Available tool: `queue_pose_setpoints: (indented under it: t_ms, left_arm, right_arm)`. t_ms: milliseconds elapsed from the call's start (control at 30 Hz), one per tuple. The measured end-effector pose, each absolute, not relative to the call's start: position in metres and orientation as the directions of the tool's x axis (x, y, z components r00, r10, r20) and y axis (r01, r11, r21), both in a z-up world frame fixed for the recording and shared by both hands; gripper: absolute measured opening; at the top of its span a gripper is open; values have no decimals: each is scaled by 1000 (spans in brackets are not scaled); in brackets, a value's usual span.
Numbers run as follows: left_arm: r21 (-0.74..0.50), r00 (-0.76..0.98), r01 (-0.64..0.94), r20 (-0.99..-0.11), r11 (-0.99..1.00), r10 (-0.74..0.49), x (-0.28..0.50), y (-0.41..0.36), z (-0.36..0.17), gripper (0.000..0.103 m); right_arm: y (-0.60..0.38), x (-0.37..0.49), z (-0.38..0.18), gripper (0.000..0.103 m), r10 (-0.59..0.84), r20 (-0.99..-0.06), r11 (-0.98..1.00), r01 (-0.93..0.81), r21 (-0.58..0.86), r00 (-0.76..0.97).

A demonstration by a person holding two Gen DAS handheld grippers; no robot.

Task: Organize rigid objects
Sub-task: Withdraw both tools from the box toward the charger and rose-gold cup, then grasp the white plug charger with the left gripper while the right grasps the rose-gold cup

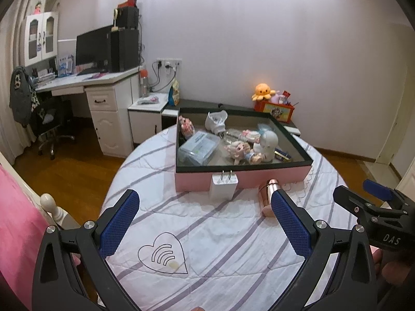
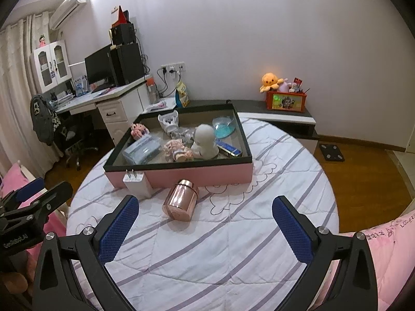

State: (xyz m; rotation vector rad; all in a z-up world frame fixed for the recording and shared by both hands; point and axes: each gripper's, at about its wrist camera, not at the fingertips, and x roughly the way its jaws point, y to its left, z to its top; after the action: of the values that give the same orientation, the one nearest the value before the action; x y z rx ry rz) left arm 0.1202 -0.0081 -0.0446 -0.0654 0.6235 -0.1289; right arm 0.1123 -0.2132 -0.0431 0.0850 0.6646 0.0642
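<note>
A pink box with a black rim [image 1: 243,178] [image 2: 197,175] sits on the striped bedspread and holds several toys, a clear case and a white figure [image 2: 205,140]. A white plug charger [image 1: 223,184] [image 2: 137,183] leans against its front wall. A rose-gold metal jar [image 2: 180,199] lies on its side just in front of the box; in the left wrist view the jar [image 1: 267,194] is partly hidden by my finger. My left gripper [image 1: 205,229] is open and empty, short of the charger. My right gripper [image 2: 206,229] is open and empty, short of the jar.
The round bedspread [image 2: 233,233] falls off to wood floor on both sides. A pink pillow [image 1: 18,228] and a white bedpost [image 1: 50,203] lie at the left. A low shelf with an orange plush [image 2: 271,79] stands behind the box, a desk [image 1: 85,83] at far left.
</note>
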Motion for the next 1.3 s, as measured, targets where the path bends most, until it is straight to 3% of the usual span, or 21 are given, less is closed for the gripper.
queue_pose_setpoints:
  t_ms: [333,800,900,933,1000,1100,1133,1300]
  left_arm:
    - [-93,734,82,-668,992,-123,157,-17,-90,103]
    - [-95,674,78,-728,992,-123,226,-45,-135,102]
    - [-117,659,90,-738,989,-147,237,-48,-141,92]
    - [-127,650,95,-743,987,-158,239,-49,-143,79]
    - [-145,639,92,-750,985,-170,243,-47,-147,75]
    - [-172,638,105,-744,979,-199,242,-40,-149,57]
    - [-171,637,115,-743,978,-205,241,-39,-149,45]
    - [-153,639,121,-744,981,-195,238,-32,-148,43]
  right_arm:
    - [-207,145,-79,103,117,-692,993,-60,106,712]
    - [-222,176,-101,103,130,-729,989,-33,146,672]
    - [-224,181,-106,103,129,-738,989,-27,148,662]
    - [-224,183,-108,103,132,-740,988,-28,151,659]
    - [-223,186,-111,103,140,-744,987,-34,155,654]
    - [-219,191,-113,103,150,-746,986,-45,158,649]
    - [-216,193,-114,103,154,-747,986,-50,159,647]
    - [-202,203,-119,103,168,-751,985,-80,153,638]
